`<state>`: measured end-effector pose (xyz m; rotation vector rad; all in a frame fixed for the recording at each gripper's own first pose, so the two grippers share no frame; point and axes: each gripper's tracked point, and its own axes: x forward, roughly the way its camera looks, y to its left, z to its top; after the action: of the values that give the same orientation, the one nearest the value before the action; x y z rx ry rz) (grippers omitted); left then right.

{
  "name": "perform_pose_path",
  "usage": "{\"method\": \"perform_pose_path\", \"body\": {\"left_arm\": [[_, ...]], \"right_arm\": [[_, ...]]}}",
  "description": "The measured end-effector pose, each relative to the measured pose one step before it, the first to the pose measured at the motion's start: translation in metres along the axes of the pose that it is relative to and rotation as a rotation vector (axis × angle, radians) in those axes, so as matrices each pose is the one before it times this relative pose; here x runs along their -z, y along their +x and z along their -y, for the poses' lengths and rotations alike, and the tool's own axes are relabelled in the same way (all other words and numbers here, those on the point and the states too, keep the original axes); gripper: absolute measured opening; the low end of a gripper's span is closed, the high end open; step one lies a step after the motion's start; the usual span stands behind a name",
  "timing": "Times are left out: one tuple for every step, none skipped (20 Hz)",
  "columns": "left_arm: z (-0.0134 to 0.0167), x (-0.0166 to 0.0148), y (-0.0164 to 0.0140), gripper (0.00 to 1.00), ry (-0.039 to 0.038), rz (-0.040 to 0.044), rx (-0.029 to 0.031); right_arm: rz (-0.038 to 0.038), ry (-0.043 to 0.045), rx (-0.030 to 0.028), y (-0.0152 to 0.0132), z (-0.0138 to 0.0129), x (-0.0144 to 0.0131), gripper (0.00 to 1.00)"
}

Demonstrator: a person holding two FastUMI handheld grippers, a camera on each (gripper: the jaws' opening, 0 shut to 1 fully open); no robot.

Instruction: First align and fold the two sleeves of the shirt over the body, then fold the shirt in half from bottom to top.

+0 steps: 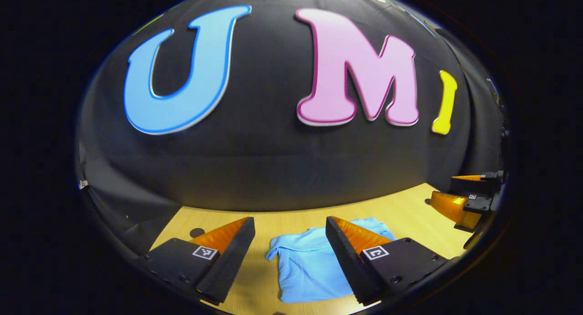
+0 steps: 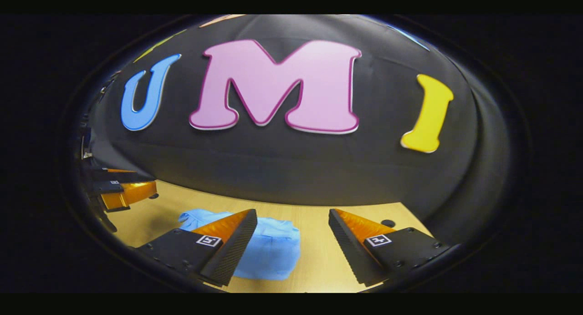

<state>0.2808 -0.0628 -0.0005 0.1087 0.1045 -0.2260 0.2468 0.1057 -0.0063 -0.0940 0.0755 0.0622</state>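
The shirt [image 1: 309, 265] lies low in the left gripper view as a compact blue bundle on the table [image 1: 282, 219]; I judge the folding finished. My left gripper [image 1: 291, 260] and right gripper [image 2: 291, 251] gape wide, holding nothing.
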Motion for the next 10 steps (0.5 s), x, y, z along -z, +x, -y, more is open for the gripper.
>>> {"method": "perform_pose_path", "body": {"left_arm": [[0.00086,-0.00806,-0.02314,0.99,0.01349,0.02413,0.00488],[0.00062,-0.00720,-0.02325,0.99,0.01696,0.02442,0.00543],[0.00144,-0.00693,-0.02457,0.99,0.01759,0.02000,0.00329],[0.00377,-0.00390,-0.02405,0.99,0.01359,0.01564,0.00325],[0.00364,-0.00437,-0.02404,0.99,0.00785,0.01086,0.00540],[0.00199,-0.00430,-0.02359,0.99,-0.00222,0.01053,0.00114],[0.00435,-0.00425,-0.02657,0.99,-0.01438,0.00842,0.00767],[0.00649,-0.00166,-0.02511,1.00,-0.02104,0.00506,0.01512],[0.00224,-0.00062,-0.02579,0.99,-0.02401,0.00713,0.00804],[0.00347,-0.00018,-0.02318,1.00,-0.02625,0.00383,0.00554]], "right_arm": [[0.01771,0.00397,0.00658,-0.02141,0.00023,-0.01048,0.99],[0.01787,0.00536,0.00351,-0.02172,-0.00011,-0.01044,0.99],[0.01486,0.00503,0.00438,-0.02215,0.00061,-0.01066,0.98],[0.01363,0.00216,0.00401,-0.02090,-0.00060,-0.00903,0.98],[0.01639,-0.00096,0.00474,-0.02088,0.00022,-0.00862,0.98],[0.01311,0.00036,0.00401,-0.02254,0.00045,-0.00805,0.98],[0.01464,0.00427,-0.00355,-0.02101,-0.00228,-0.00608,0.98],[0.01457,0.00979,-0.00432,-0.02093,-0.00158,-0.00570,0.98],[0.00870,0.00464,-0.00807,-0.02064,-0.00307,-0.00396,0.98],[0.00154,-0.00314,-0.00379,-0.02041,-0.00170,-0.00097,0.98]]}}
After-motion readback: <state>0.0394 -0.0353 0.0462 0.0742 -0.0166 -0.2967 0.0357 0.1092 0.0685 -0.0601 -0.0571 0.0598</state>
